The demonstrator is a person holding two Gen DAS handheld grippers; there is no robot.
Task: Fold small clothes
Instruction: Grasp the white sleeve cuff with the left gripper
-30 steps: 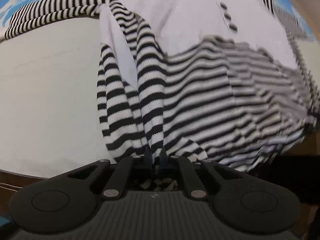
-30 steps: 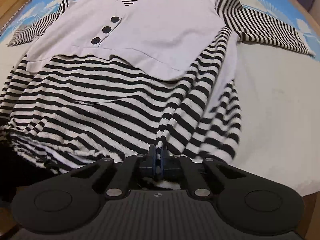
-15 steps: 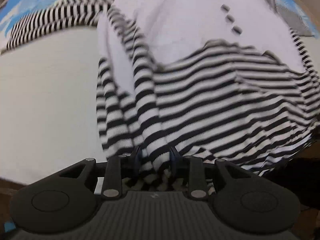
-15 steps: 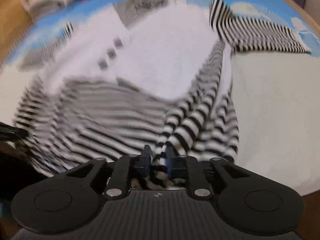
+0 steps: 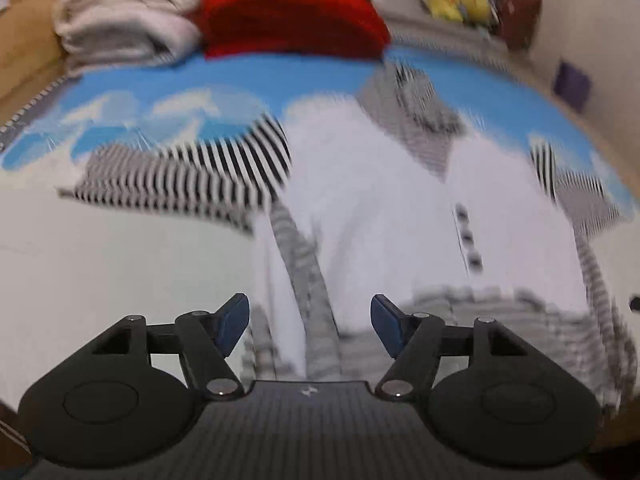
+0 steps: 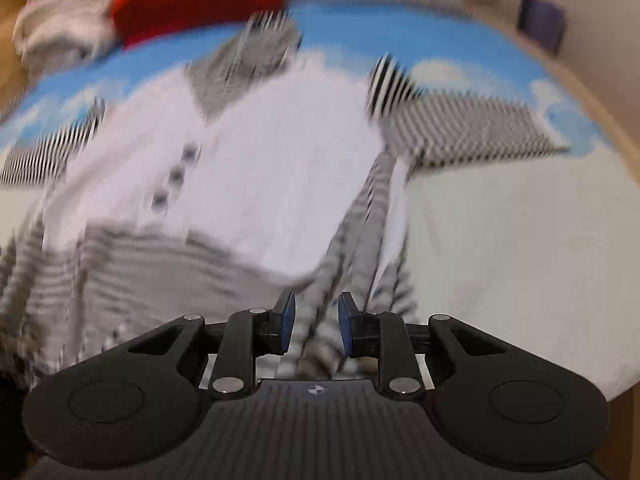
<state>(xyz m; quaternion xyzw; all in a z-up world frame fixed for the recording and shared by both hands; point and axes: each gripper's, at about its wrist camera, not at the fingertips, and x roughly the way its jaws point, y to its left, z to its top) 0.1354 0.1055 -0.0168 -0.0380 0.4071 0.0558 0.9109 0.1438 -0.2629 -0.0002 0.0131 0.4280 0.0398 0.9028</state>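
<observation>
A small black-and-white striped top with a plain white front panel [image 5: 384,200] and dark buttons [image 5: 466,236] lies spread on the bed; it also shows in the right wrist view [image 6: 280,168]. Its sleeves [image 5: 180,176] [image 6: 472,128] stretch out to both sides. My left gripper [image 5: 310,320] is open wide above the striped hem's left edge, holding nothing. My right gripper [image 6: 316,320] is open part way, with a striped fold [image 6: 360,240] lying between its jaws, not pinched. Both views are blurred by motion.
The bed has a white sheet [image 5: 120,272] near me and a blue sky-print cover [image 5: 180,88] beyond. Folded pale towels [image 5: 124,20] and a red folded garment [image 5: 288,16] are stacked at the far end. A wooden bed frame [image 6: 600,120] runs along the right.
Both grippers were shut on the striped hem a second ago; both have opened and let it go. Both have lifted and tilted up, so the far end of the bed has come into view.
</observation>
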